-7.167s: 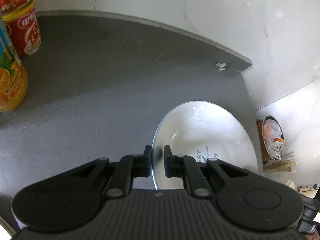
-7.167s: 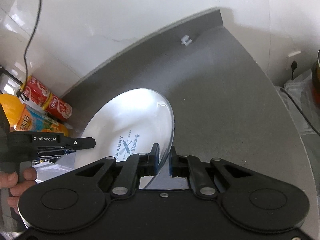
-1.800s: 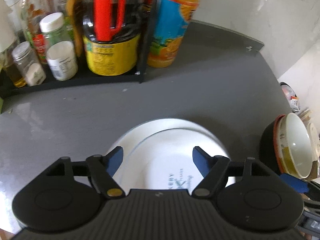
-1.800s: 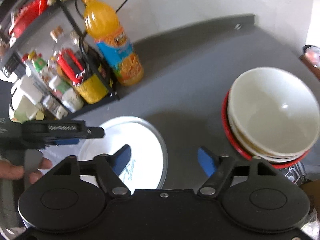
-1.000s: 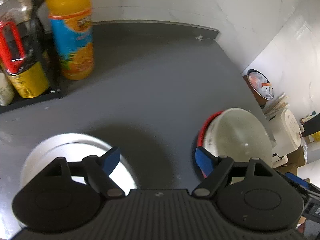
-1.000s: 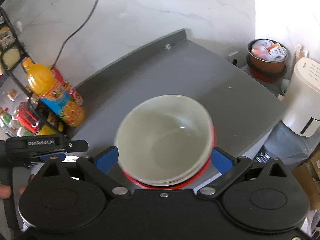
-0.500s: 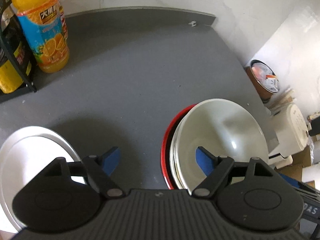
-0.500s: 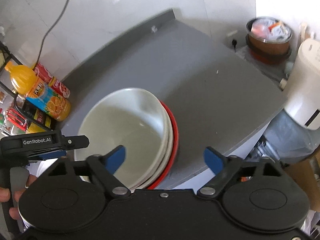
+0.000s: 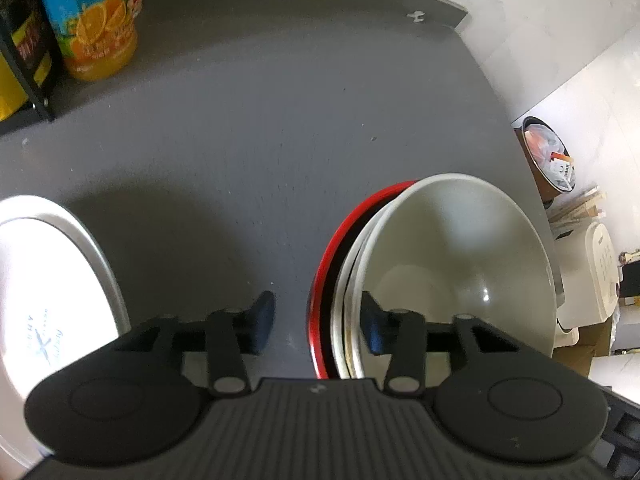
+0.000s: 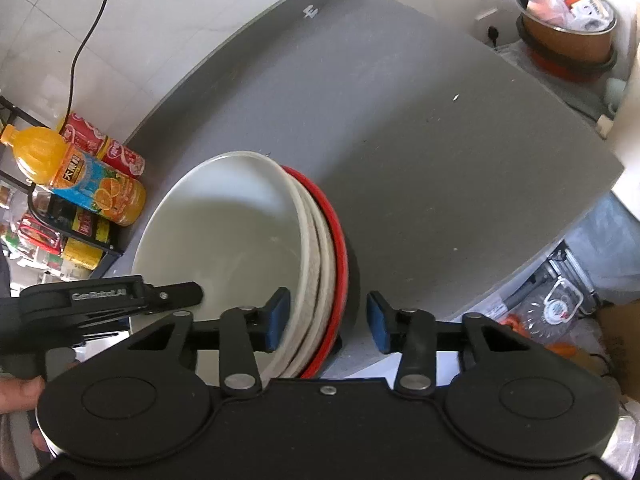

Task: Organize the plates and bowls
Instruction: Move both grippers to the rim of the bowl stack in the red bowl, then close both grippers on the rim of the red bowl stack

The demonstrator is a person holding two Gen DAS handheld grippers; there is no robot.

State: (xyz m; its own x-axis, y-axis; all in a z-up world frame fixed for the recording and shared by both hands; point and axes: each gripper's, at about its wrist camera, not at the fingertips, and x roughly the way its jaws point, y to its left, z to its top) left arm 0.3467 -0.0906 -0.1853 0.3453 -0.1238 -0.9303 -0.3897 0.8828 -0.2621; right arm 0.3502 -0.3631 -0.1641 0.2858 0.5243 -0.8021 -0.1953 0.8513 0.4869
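The white plate (image 9: 48, 288) runs off the left edge of the left wrist view, its blue print too blurred to read. Of the nested bowls (image 10: 316, 240) under the top one, only thin rim edges show (their number is unclear), and gripper bodies cover their near sides. The orange juice bottle (image 9: 94, 20) is cropped at the top.

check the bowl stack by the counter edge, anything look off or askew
Yes. The stacked bowls sit unevenly nested, rims offset inside the red bowl, close to the counter edge. Both grippers straddle opposite rims, open. No chips or spills visible.
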